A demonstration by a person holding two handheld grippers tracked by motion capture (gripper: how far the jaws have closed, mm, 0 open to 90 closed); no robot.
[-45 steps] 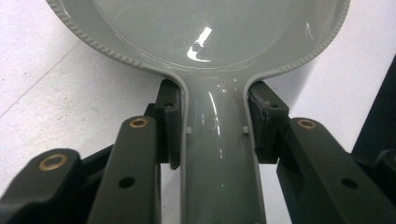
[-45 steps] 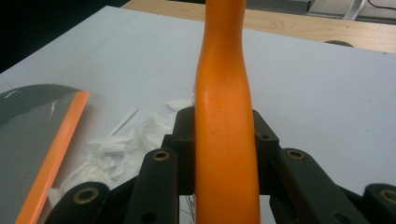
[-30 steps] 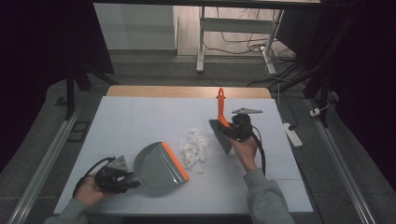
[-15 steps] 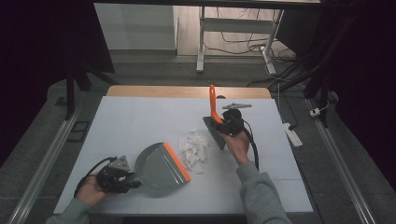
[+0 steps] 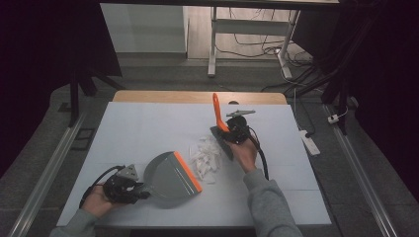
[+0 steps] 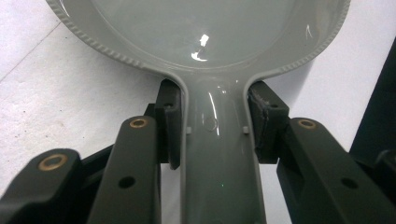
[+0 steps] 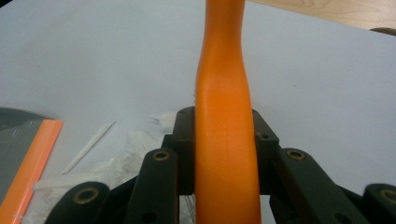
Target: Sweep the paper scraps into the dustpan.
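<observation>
Now our left hand-held gripper (image 5: 141, 190) pinches the grey dustpan (image 5: 170, 178) near the surface's (image 5: 148, 123) front edge; our right hand-held gripper (image 5: 228, 132) clamps the orange brush (image 5: 218, 114) beside the white scraps (image 5: 205, 155).

Left tool (image 5: 141, 190), held low at the near left of the counter (image 5: 148, 123), lies level with its jaws pressed against both sides of a grey handle (image 6: 219, 158). Right tool (image 5: 228, 136), farther out, has its jaws clamped on an orange handle (image 7: 224, 140). Both forearms enter from the near edge, sleeves grey.
</observation>
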